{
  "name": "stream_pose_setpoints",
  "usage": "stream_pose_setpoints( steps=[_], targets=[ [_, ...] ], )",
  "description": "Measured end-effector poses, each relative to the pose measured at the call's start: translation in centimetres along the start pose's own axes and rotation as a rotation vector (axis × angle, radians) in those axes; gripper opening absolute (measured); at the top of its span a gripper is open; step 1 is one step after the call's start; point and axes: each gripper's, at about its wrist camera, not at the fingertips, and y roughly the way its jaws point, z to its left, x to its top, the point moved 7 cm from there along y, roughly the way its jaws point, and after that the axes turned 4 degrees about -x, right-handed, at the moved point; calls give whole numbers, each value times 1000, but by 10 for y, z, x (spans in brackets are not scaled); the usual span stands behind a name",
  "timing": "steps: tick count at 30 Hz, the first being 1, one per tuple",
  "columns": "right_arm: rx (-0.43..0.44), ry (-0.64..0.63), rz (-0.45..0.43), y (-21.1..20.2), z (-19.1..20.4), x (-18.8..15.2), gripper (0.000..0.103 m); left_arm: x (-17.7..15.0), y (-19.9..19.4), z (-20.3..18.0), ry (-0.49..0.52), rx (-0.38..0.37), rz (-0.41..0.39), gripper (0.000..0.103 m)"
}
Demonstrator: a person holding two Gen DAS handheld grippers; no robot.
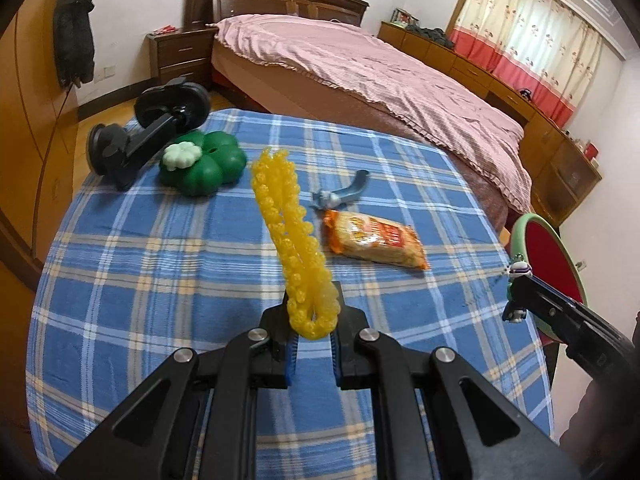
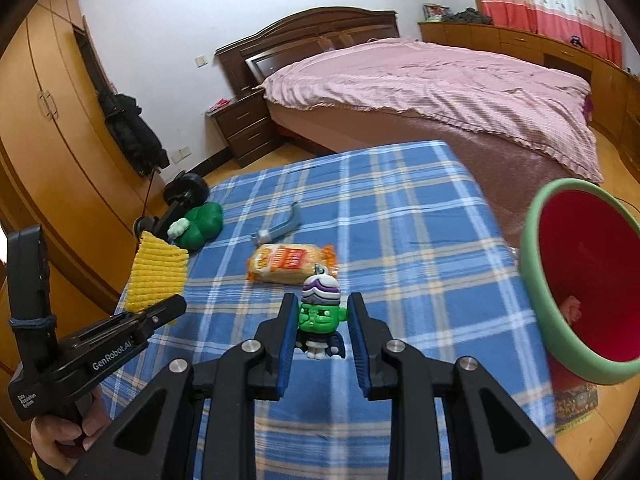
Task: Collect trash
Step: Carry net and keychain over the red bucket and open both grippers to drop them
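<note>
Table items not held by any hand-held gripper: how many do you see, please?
4: black mount and green clover at the far left, grey toy and snack packet mid-table. Others may be hidden.

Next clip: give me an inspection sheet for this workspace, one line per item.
Surface: blue plaid tablecloth.
Job's things: snack packet lying flat; red bin at the table's right edge.
Clutter: green clover toy, black phone mount, grey-blue figure.
Grippers: left hand-held gripper shut on yellow mesh strip; right hand-held gripper shut on green-faced figurine.
Cables: nothing seen.
Surroundings: bed, wardrobe, curtains.
</note>
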Motion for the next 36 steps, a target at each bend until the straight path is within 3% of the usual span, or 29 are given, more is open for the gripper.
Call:
stream_pose_setpoints(
  steps=[12,24,36],
  targets=[
    [-69,108,-57,-32,-61,1,28,-1,1,-44,72,-46,18,13],
    [-177,189,-138,-65,-122,17,28,6,8,-110,205,-122,25,13],
    [-256,278,-137,-72,-185,11,28,9,30,-184,317,-204,60,13]
  ],
)
